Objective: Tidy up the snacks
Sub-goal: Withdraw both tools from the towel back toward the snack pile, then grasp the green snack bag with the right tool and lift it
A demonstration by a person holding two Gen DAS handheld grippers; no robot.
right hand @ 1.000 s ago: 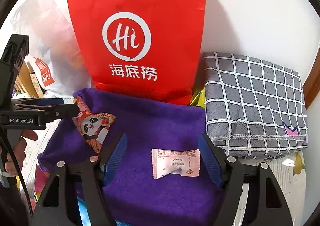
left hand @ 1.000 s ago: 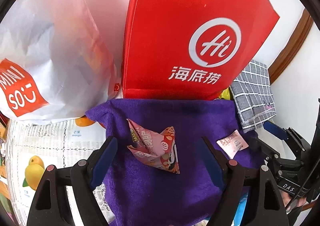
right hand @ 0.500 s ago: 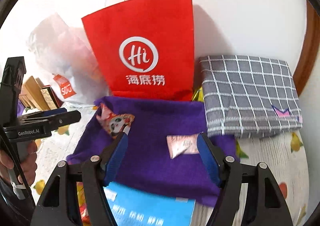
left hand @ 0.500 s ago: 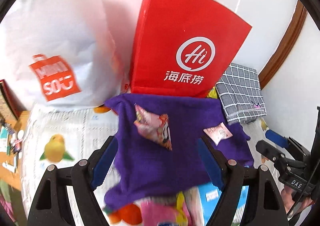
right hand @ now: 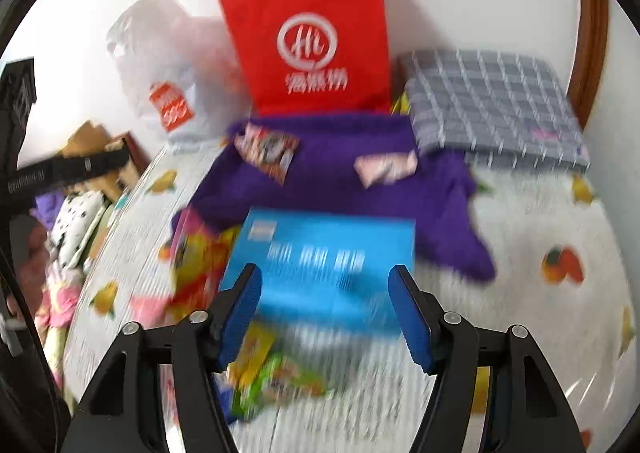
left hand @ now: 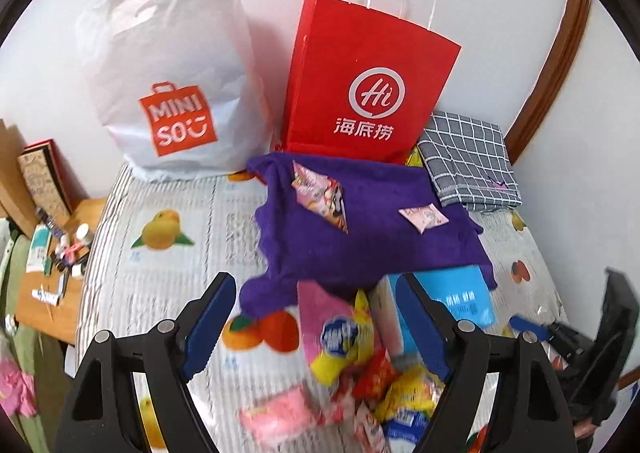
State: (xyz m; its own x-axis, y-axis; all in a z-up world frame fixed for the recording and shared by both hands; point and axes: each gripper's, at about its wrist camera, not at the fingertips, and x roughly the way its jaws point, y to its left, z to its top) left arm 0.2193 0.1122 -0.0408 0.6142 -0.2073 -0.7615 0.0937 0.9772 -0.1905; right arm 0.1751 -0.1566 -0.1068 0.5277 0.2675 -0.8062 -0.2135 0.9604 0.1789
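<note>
A purple cloth (left hand: pixel 372 229) lies on the fruit-print table cover, with a pink panda snack packet (left hand: pixel 320 195) and a small pale pink candy wrapper (left hand: pixel 423 216) on it. They also show in the right wrist view: the cloth (right hand: pixel 340 177), the packet (right hand: pixel 268 151), the wrapper (right hand: pixel 384 169). A heap of mixed snack packets (left hand: pixel 352 365) and a blue box (right hand: pixel 324 265) lie nearer. My left gripper (left hand: pixel 316 329) is open and empty above the heap. My right gripper (right hand: pixel 326 313) is open and empty over the blue box.
A red paper bag (left hand: pixel 368 85) and a white Miniso bag (left hand: pixel 172 65) stand against the back wall. A folded grey checked cloth (left hand: pixel 472 161) lies at the right. A low wooden shelf with small items (left hand: pixel 52 249) is left of the table.
Both grippers have pulled back and up from the purple cloth, leaving the two packets on it. The snack heap and blue box have come into view. Both stay open.
</note>
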